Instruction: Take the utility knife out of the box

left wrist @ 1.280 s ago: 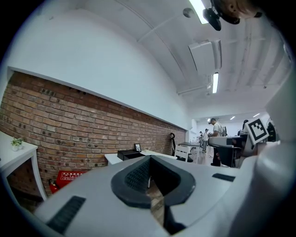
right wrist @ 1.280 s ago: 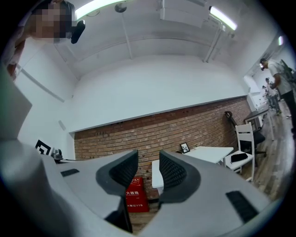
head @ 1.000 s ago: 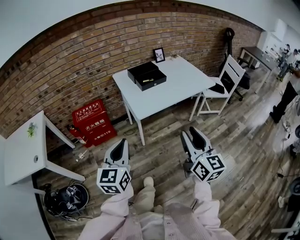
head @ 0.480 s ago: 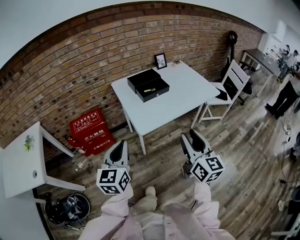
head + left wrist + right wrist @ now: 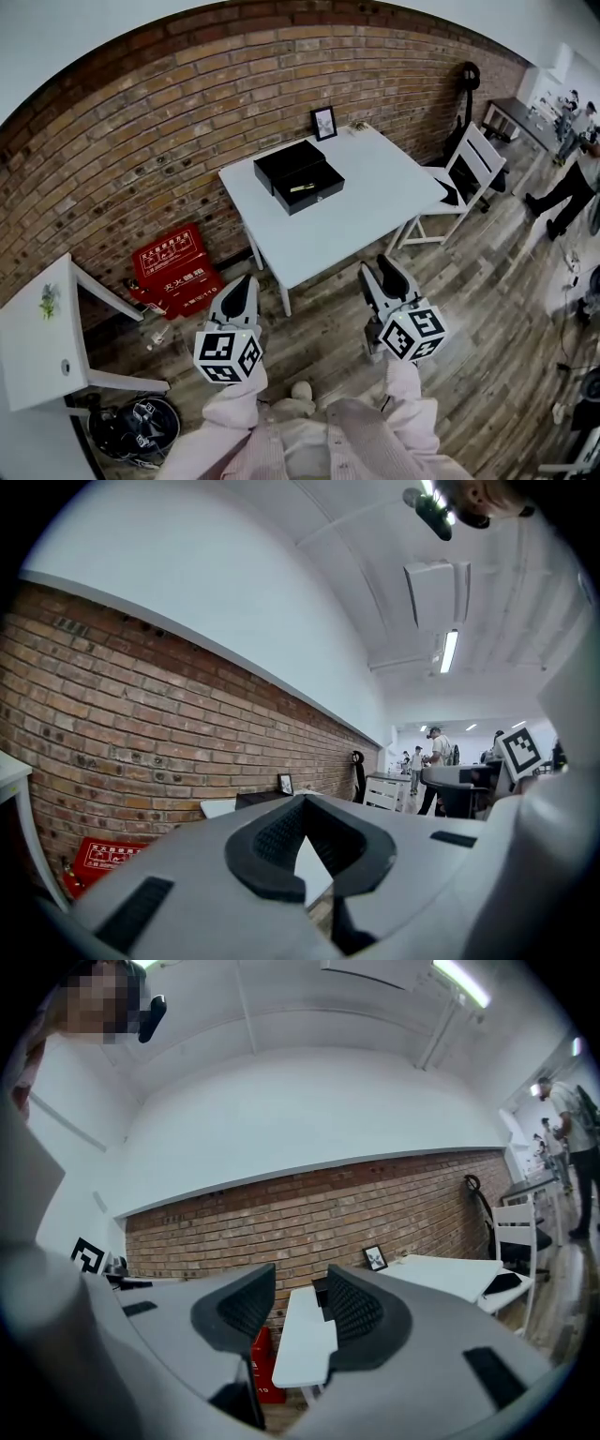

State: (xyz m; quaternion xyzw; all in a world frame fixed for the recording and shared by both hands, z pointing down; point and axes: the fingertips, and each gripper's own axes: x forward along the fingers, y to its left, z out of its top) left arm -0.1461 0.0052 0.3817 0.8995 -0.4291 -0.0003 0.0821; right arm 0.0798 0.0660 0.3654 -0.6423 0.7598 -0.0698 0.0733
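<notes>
A black box (image 5: 309, 188) stands open on the white table (image 5: 356, 220) by the brick wall, with its lid (image 5: 287, 160) just behind it. Something small and yellowish, which looks like the utility knife (image 5: 302, 187), lies inside. Both grippers hover level over the wood floor, well short of the table's near edge. My left gripper (image 5: 246, 283) has its fingertips together and holds nothing; in the left gripper view (image 5: 302, 803) the pads meet at the tip. My right gripper (image 5: 379, 272) is open and empty, and its own view (image 5: 300, 1299) shows the table (image 5: 305, 1340) through the gap.
A small picture frame (image 5: 324, 123) stands at the table's back edge. A white chair (image 5: 469, 155) sits at the table's right. On the floor to the left are a red box (image 5: 175, 270), another white table (image 5: 42, 328) and a dark helmet (image 5: 131, 422). People stand at far right (image 5: 567, 183).
The table and box have drawn nearer and lower in the head view as I walk toward them. Both grippers keep their pose in front of me.
</notes>
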